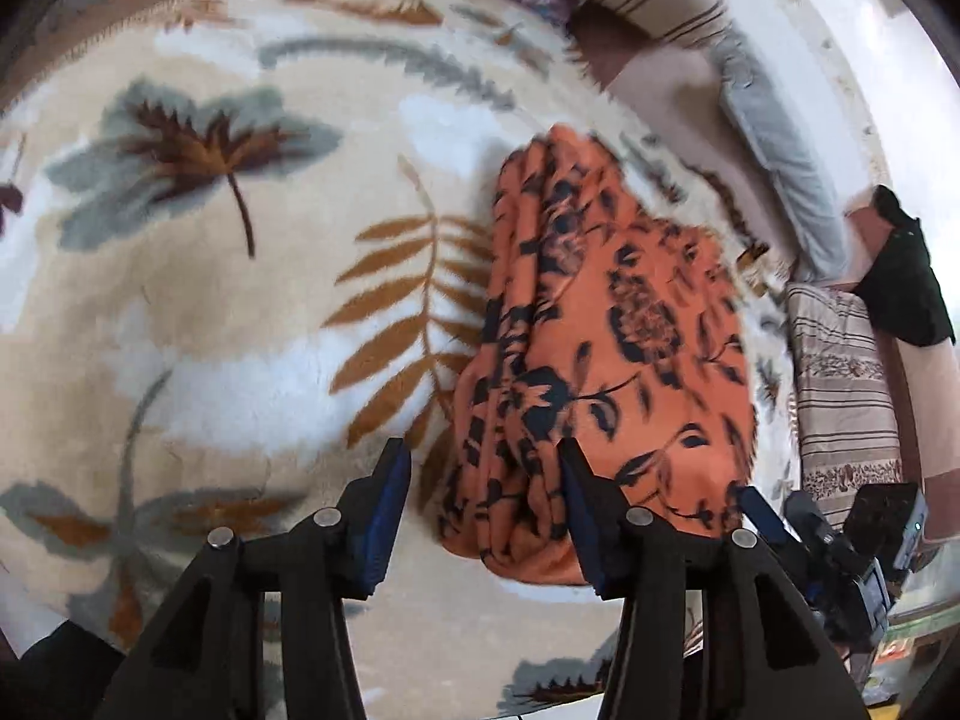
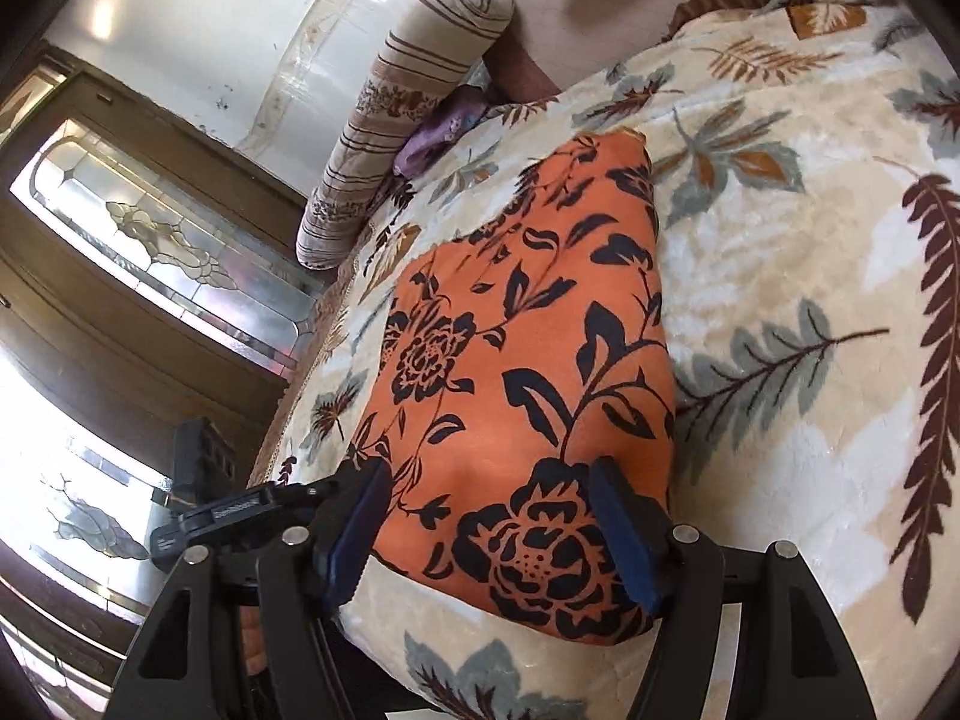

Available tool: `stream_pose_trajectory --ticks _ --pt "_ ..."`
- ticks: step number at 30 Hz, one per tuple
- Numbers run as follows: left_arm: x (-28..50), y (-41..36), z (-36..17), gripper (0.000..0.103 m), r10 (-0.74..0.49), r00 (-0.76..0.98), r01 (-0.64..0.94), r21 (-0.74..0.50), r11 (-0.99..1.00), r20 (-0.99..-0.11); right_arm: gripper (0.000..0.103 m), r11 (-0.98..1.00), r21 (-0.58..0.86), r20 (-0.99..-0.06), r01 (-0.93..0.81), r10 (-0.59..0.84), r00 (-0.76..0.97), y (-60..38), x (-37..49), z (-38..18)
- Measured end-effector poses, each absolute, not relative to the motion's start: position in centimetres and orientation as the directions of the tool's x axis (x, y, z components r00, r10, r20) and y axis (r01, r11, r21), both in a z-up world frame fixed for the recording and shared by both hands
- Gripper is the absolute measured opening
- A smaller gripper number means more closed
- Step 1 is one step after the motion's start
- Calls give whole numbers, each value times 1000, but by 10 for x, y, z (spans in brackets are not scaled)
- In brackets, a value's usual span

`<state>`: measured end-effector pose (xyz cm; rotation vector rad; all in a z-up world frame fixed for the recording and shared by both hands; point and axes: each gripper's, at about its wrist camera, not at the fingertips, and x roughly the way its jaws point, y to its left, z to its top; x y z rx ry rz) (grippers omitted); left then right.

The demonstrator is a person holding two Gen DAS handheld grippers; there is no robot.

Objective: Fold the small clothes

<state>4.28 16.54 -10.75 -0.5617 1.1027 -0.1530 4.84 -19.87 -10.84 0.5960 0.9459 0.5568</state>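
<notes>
An orange garment with a dark floral print [image 1: 606, 324] lies folded into a long strip on the leaf-patterned blanket [image 1: 228, 312]. My left gripper [image 1: 483, 474] hangs over the garment's near left corner. Its jaws are apart: one blue pad is over the bare blanket and the other over the cloth, gripping nothing. In the right wrist view the same garment [image 2: 528, 348] stretches away from me. My right gripper [image 2: 489, 486] is open and straddles its near end, with the cloth lying flat between the fingers. One blue fingertip [image 1: 759, 510] of the right gripper shows at the garment's near right corner.
A striped bolster [image 2: 396, 114] and a purple cloth [image 2: 438, 132] lie by the far edge of the bed. A wooden door with patterned glass [image 2: 156, 228] stands on the left. A grey pillow [image 1: 774, 138] and a black item [image 1: 906, 276] sit beside the bed.
</notes>
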Motion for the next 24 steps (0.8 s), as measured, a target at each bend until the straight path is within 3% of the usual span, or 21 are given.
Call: stream_pose_trajectory --ticks 5,11,15,24 --pt "41 163 -125 54 -333 396 -178 -427 886 -856 72 705 687 -579 -173 676 456 -196 47 -117" --pt "37 167 -102 54 -362 460 -147 -472 869 -811 72 705 688 -567 -172 671 478 -208 45 -107" --pt "45 167 -93 69 -333 501 -134 -452 882 -799 72 713 688 -567 -137 646 511 -227 45 -108" --pt "48 163 -91 69 -316 516 -137 -441 887 -796 72 714 696 -577 -75 618 534 -244 44 -120"
